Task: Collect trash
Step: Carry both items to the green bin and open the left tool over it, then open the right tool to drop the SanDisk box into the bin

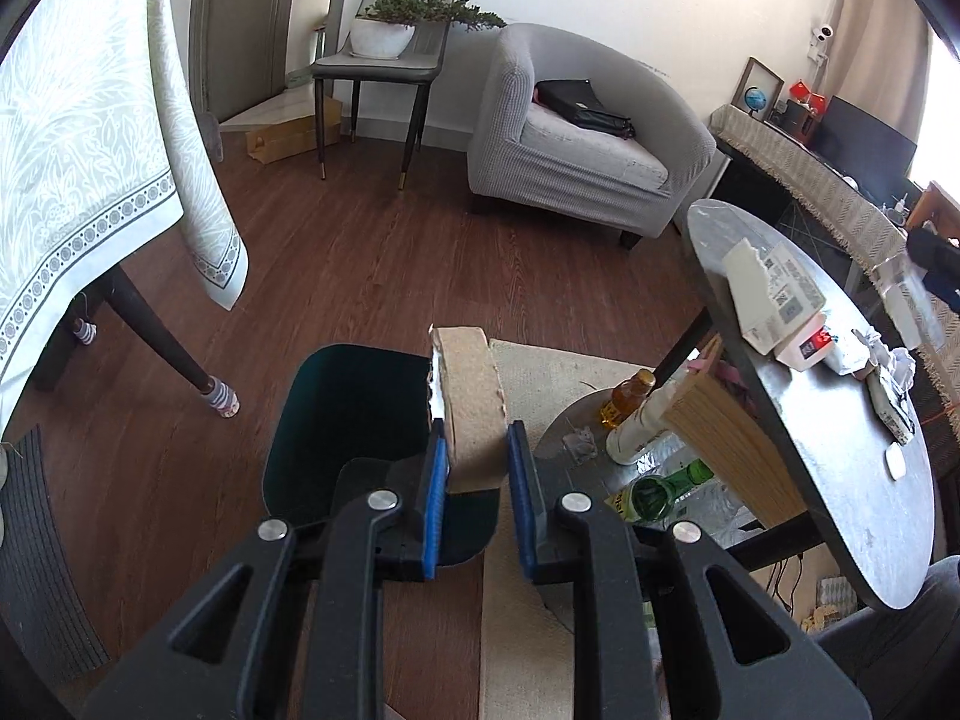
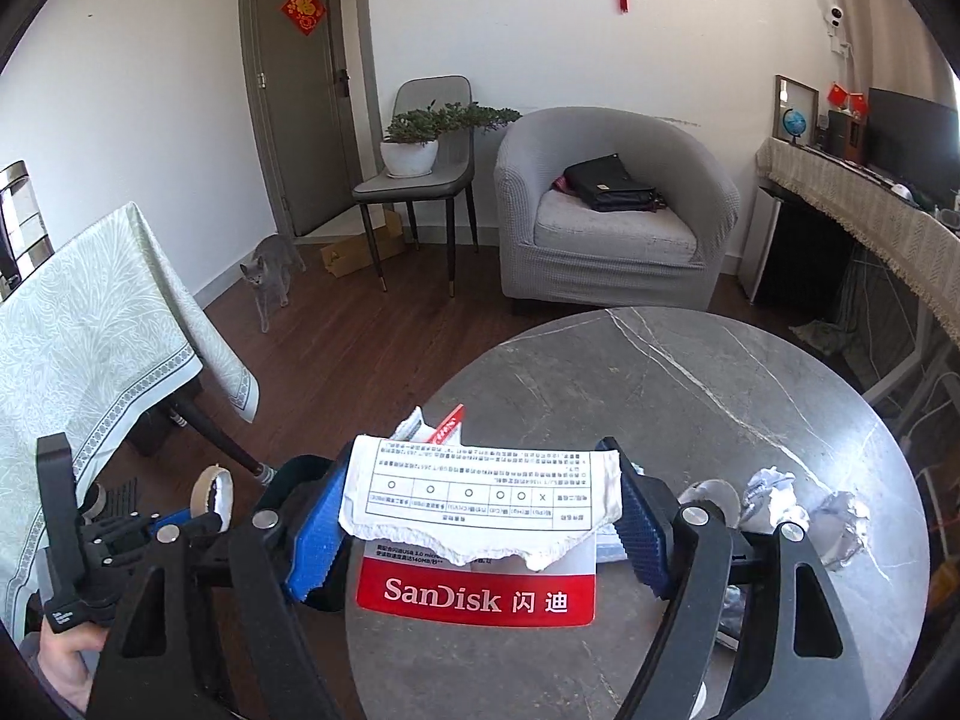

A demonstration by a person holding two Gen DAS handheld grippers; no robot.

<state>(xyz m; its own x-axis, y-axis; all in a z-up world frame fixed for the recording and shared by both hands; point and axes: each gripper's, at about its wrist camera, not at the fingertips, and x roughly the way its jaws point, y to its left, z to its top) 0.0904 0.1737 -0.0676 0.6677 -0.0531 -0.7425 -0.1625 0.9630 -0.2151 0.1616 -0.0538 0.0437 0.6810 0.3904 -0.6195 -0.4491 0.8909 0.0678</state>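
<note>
While the left gripper [image 1: 474,462] pinches a cardboard scrap [image 1: 471,414] above the dark bin [image 1: 336,414], the right gripper [image 2: 480,516] jaws pinch torn packaging [image 2: 480,504] over the bench [image 2: 690,372]. Crumpled wrappers [image 2: 774,495] at right remain uncollected.

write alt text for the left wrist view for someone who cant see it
The left gripper holds a torn piece of cardboard above a dark bin on the wood floor. To the right, a round grey table carries torn packaging and crumpled paper. Behind are a grey armchair and a chair with a potted plant.
</note>
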